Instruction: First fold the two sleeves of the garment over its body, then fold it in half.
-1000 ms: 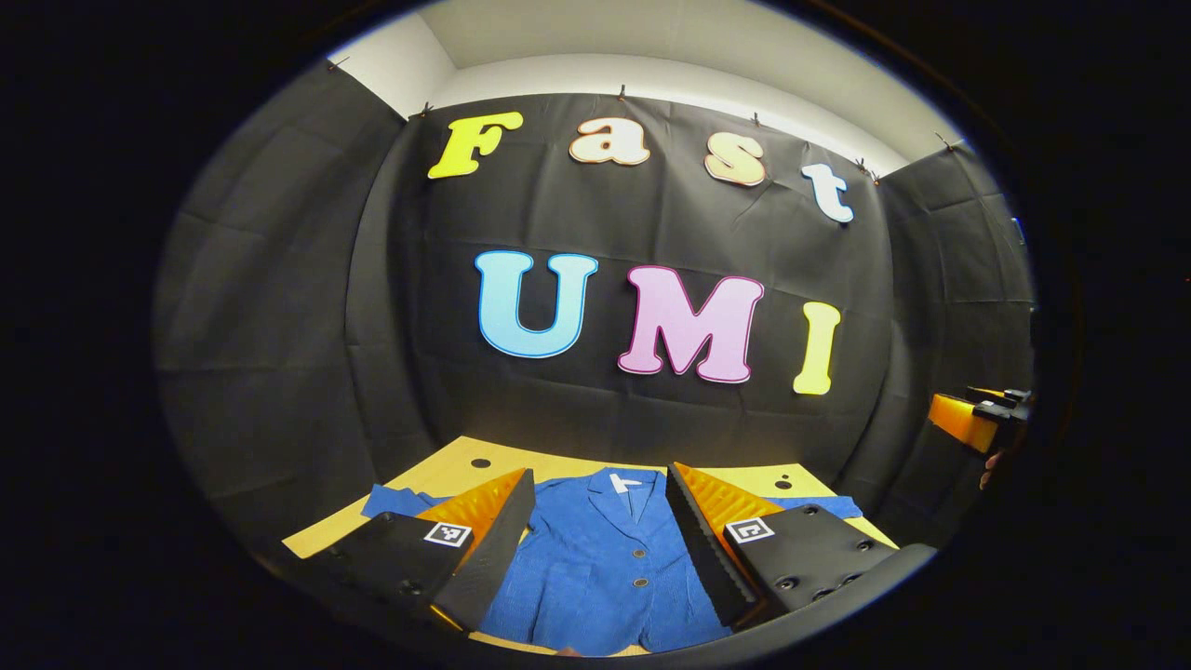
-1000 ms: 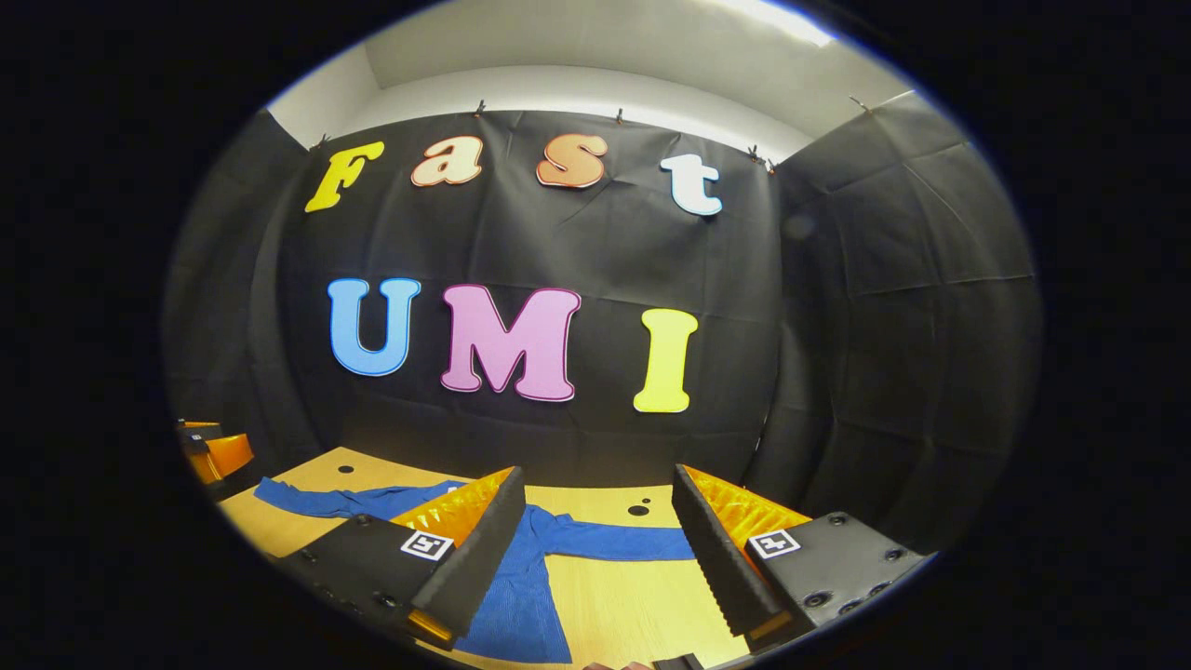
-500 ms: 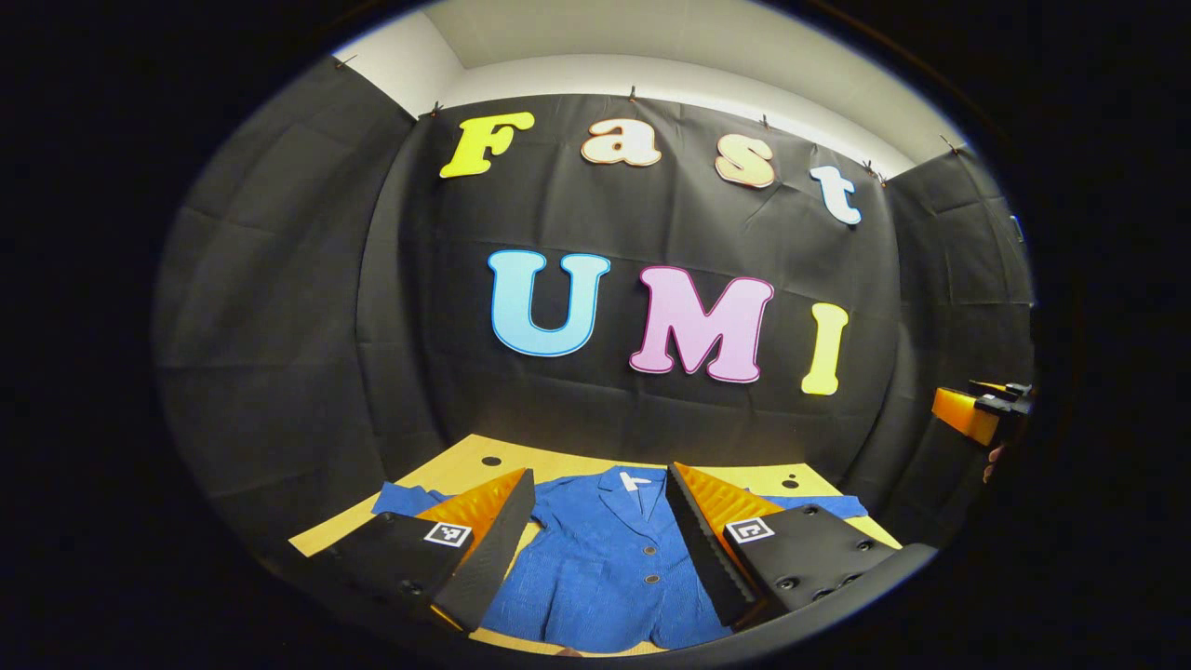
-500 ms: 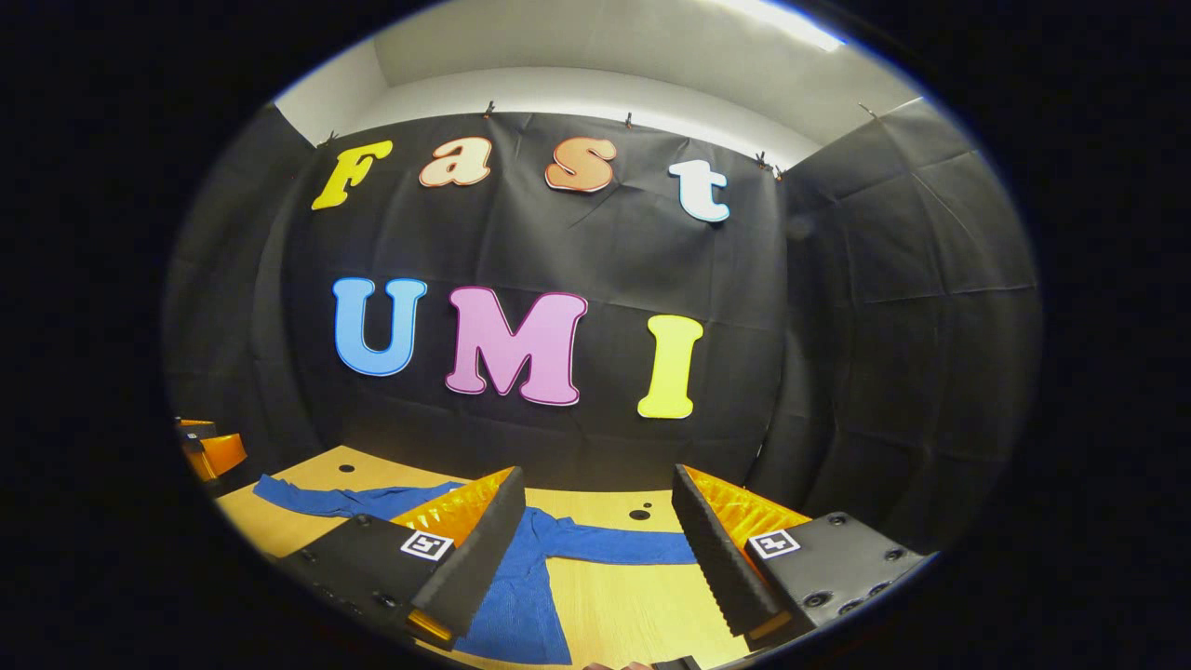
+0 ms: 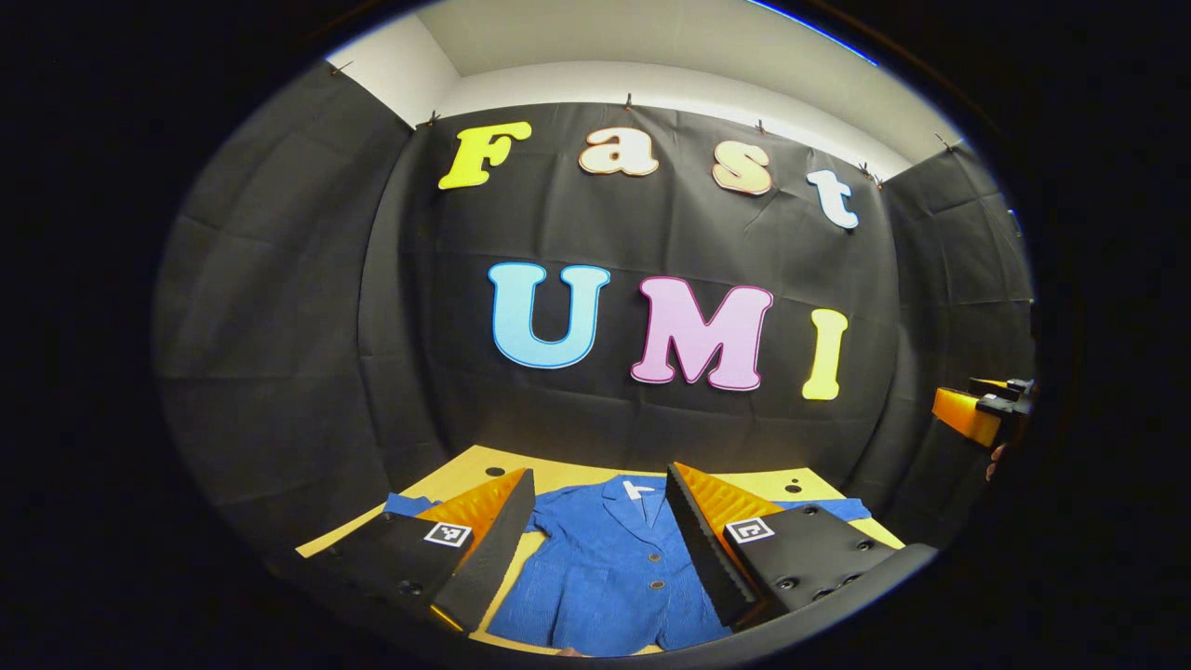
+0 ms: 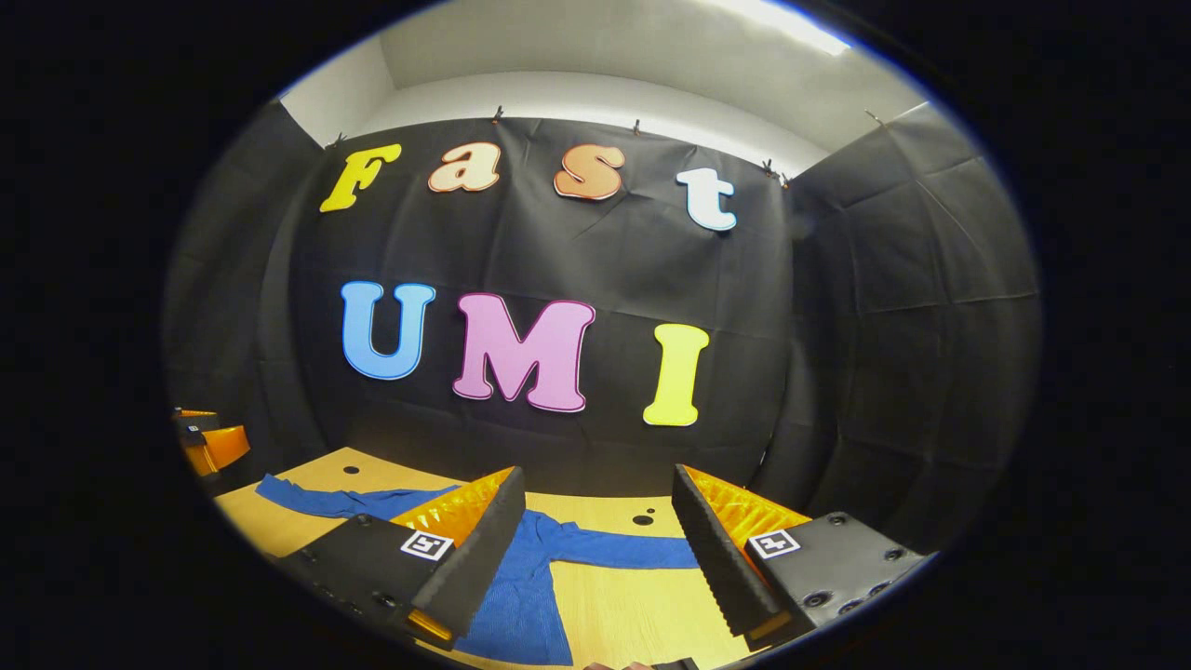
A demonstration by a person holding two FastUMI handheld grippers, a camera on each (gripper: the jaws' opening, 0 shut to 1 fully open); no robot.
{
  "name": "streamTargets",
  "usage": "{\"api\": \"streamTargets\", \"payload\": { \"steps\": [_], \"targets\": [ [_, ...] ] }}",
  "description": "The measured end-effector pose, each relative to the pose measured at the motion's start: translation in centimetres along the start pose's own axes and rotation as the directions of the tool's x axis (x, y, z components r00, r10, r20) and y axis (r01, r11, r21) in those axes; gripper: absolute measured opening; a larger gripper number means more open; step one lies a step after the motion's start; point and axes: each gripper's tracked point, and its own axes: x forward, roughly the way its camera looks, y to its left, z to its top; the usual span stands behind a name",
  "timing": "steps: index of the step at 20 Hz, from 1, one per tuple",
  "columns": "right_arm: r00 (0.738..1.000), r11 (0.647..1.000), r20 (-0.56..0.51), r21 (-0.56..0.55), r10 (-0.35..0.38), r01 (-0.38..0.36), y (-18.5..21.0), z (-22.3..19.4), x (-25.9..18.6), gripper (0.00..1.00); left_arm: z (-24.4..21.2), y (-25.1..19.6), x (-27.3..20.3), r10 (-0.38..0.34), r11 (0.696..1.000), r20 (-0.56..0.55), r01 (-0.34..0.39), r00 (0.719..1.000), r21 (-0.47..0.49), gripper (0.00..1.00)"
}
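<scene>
Left gripper view looks out over the wooden worktop (image 5: 577,470), where the blue garment (image 5: 605,577) lies flat and face up, collar toward the booth wall, hem toward the camera, buttons running down its middle. Its long axis points straight away from the left gripper (image 5: 595,549), whose fingers stand wide apart and hold nothing, hovering above the body of the jacket with cloth visible in the gap between them. Both sleeves lie spread outward along the worktop, crosswise to that axis, so neither has been folded yet. Right gripper view shows the right sleeve (image 6: 614,549) stretching from the jacket's side out across the bare wood, passing directly between the spread, empty fingers of the right gripper (image 6: 595,549). The left sleeve (image 6: 326,502) trails off toward the far side, near where the other gripper (image 6: 209,447) shows at the edge. By this reading, the right gripper sits nearer the right sleeve and would be the natural one to take it and carry it inward over the body.
</scene>
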Motion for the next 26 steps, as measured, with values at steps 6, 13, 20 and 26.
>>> {"api": "streamTargets", "payload": {
  "steps": [6, 13, 20, 26],
  "targets": [
    [1.0, 1.0, 0.001, -0.003, -0.002, 0.002, -0.4, 0.0, -0.5, 0.99, 0.0, 0.3, -0.7, 0.007, 1.0, 0.0, -0.007, 1.0, 0.006, 0.84],
    [1.0, 1.0, 0.003, -0.004, -0.011, 0.011, -0.8, 0.2, -0.6, 0.96, 0.0, 1.0, -1.4, 0.027, 1.0, -0.002, -0.027, 1.0, 0.008, 0.82],
    [1.0, 1.0, 0.005, -0.002, -0.023, 0.023, -1.3, 0.1, 0.0, 0.99, 0.1, 1.6, -1.2, 0.027, 0.999, -0.003, -0.027, 1.0, 0.018, 0.81],
    [0.998, 0.998, 0.0, -0.004, -0.066, 0.066, -4.9, -0.5, 2.9, 0.99, -0.1, 1.6, -0.7, 0.03, 1.0, -0.004, -0.03, 1.0, 0.009, 0.83]
  ]
}}
